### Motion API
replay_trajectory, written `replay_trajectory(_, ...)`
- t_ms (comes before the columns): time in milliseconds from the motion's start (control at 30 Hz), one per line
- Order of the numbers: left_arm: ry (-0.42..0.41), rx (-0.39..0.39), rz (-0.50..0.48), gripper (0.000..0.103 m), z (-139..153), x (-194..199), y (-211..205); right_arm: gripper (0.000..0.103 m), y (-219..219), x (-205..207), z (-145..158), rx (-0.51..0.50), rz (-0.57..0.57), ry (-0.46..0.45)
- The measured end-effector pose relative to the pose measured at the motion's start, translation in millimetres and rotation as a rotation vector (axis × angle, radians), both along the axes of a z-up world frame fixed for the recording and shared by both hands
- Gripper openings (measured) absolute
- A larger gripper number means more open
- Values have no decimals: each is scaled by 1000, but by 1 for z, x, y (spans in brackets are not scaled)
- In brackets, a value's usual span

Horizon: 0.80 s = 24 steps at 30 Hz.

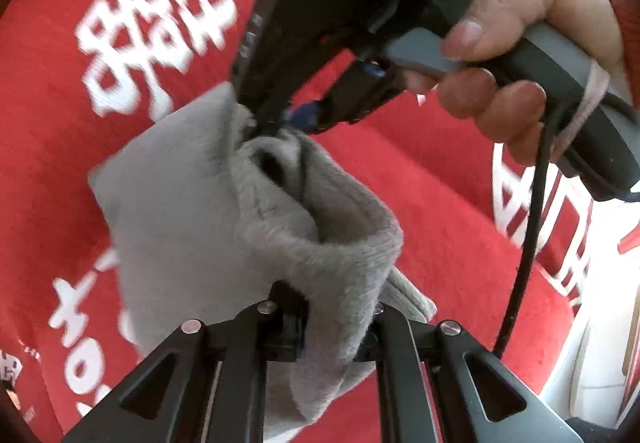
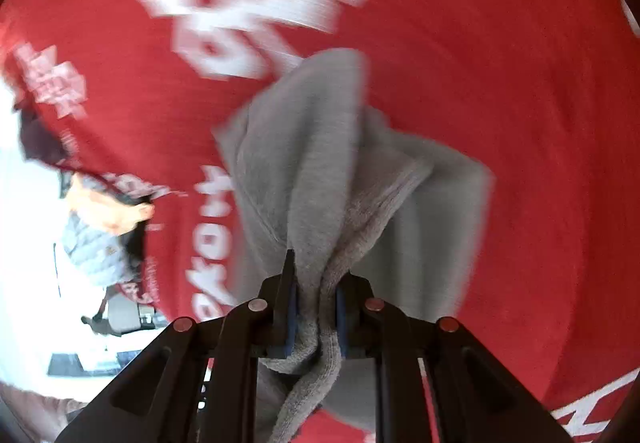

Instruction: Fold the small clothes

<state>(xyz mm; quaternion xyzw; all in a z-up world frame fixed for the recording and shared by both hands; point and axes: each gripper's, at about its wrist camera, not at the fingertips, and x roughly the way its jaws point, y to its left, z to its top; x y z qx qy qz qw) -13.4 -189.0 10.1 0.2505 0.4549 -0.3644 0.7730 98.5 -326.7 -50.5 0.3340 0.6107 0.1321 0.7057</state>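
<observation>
A small grey fleece garment hangs in the air between both grippers, above a red cloth with white lettering. My left gripper is shut on one edge of the grey garment, which drapes over its fingers. In the left wrist view my right gripper comes in from the upper right, held by a hand, and pinches the garment's far edge. In the right wrist view my right gripper is shut on bunched grey folds, which hang down in front of it.
The red cloth fills the ground under both views. A black cable hangs from the right gripper's handle. At the left of the right wrist view a bright pale floor area shows beyond the cloth's edge, with blurred objects.
</observation>
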Motion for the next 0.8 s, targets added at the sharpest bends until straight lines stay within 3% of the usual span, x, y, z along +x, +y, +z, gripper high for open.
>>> replay_trajectory(100, 7, 37, 26, 12, -13, -4, -2, 18, -9, -9, -24, 42, -47, 12)
replay_trajectory(200, 42, 38, 60, 12, -7, -5, 5, 22, -11, -11, -26, 62, -66, 8)
replay_trajectory(267, 77, 15, 84, 13, 4, -5, 13, 33, -20, -11, -21, 30, -60, 27)
replay_trajectory(300, 91, 4, 97, 20, 13, -6, 20, 44, -25, -12, -17, 17, -60, 35)
replay_trajectory(367, 98, -20, 124, 72, 30, -8, 37, 46, -25, -17, -7, 9, -68, 37)
replay_trajectory(400, 94, -32, 137, 76, 37, -9, 43, 46, -28, -23, -2, 8, -78, 37)
replay_trajectory(500, 159, -70, 195, 76, 53, -4, 72, 47, -39, -50, 10, 32, -113, 53)
replay_trajectory(567, 216, -73, 296, 76, 51, 12, 96, 49, -39, -75, 13, 59, -137, 66)
replay_trajectory(667, 339, -99, 489, 76, 28, 43, 132, 53, -34, -111, 9, 114, -172, 102)
replay_trajectory(800, 491, -179, 626, 76, -8, 68, 162, 53, -14, -139, -9, 191, -191, 126)
